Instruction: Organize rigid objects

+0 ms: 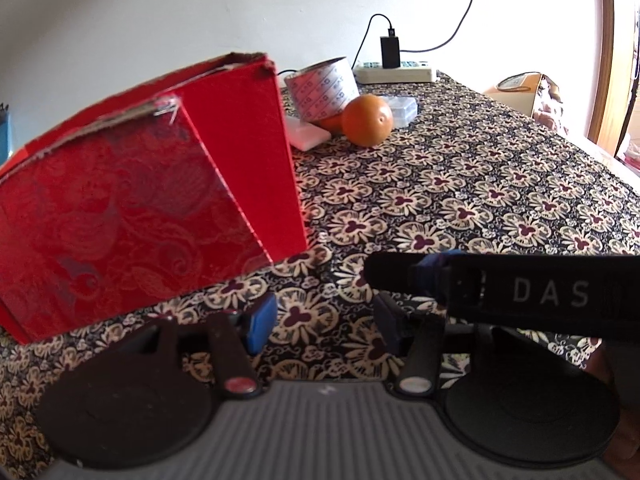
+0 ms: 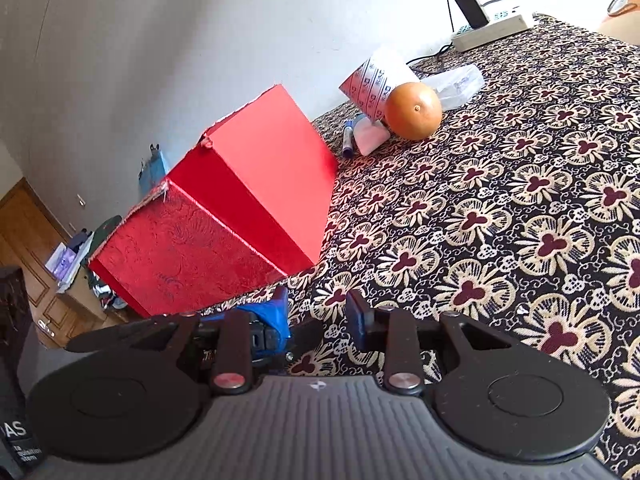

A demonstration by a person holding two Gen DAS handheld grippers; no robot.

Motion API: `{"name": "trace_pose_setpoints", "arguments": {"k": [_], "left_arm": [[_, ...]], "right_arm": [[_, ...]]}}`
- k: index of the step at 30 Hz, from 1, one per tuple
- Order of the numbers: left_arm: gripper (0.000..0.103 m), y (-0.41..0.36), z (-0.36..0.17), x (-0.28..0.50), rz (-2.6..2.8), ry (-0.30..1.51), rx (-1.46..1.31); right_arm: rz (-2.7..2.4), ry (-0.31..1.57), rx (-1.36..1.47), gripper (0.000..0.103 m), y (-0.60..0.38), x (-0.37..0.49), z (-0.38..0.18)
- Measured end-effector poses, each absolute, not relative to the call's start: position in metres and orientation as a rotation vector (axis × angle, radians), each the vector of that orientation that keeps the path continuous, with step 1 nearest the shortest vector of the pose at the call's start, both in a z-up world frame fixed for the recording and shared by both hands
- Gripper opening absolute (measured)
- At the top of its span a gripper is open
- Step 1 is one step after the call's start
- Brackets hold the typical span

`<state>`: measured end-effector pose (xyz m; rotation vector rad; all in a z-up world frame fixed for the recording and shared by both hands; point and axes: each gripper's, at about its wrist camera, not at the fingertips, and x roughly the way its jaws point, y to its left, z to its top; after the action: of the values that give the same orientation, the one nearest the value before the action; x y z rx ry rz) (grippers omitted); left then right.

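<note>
From my left wrist view, the red box (image 1: 148, 200) fills the left side, standing on the flower-patterned tablecloth (image 1: 480, 184). Its near face carries an embossed scroll pattern and its top rim is frayed. It sits just left of and beyond my left gripper (image 1: 324, 320), not between the fingers. The left jaws are parted with only tablecloth between them, and the last change was a slight widening. A black strap printed "DAS" (image 1: 552, 292) crosses in front of the right finger.

Farther back, right of the box, I see a cluster at the far edge: a white flat case (image 1: 308, 134), a roll of printed tape (image 1: 320, 88) leaning on the other items, an orange (image 1: 367, 121) in front of the roll, and a clear plastic case (image 1: 402, 110) just right of the orange. Behind them lies a power strip (image 1: 396, 73) with a black charger (image 1: 390, 51) plugged in, against the wall.

From my right wrist view, the same box appears at left, beyond and left of my right gripper (image 2: 318, 318). Its jaws stand apart by a narrow gap, tablecloth showing between them, nothing gripped. A blue marker (image 2: 347, 140) lies between the box and the white case. The orange touches the roll.
</note>
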<state>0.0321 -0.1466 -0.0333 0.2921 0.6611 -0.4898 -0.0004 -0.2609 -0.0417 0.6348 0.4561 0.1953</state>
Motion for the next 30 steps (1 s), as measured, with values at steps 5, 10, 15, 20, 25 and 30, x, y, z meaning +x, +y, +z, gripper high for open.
{"name": "trace_pose_setpoints", "arguments": {"k": [5,10,15,20,25,30], "left_arm": [[0.056,-0.145,-0.035,0.037,-0.489,0.681,0.253],[0.056,-0.145,-0.035,0.032,-0.495,0.664,0.266],[0.056,-0.142,-0.035,0.033,-0.509,0.673,0.249],[0.057,-0.138,-0.035,0.038,-0.526,0.7,0.21],[0.059,-0.14,-0.036,0.038,-0.52,0.701,0.211],[0.061,-0.141,-0.035,0.039,-0.489,0.699,0.221]], "right_arm": [[0.185,0.454,0.678,0.015,-0.267,0.001,-0.044],[0.187,0.465,0.766,0.013,-0.276,0.001,-0.05],[0.212,0.559,0.76,0.013,-0.283,0.01,-0.043],[0.215,0.587,0.716,0.013,-0.298,0.02,-0.01],[0.177,0.539,0.726,0.013,-0.318,0.031,0.014],[0.203,0.541,0.746,0.014,-0.312,0.031,0.011]]}}
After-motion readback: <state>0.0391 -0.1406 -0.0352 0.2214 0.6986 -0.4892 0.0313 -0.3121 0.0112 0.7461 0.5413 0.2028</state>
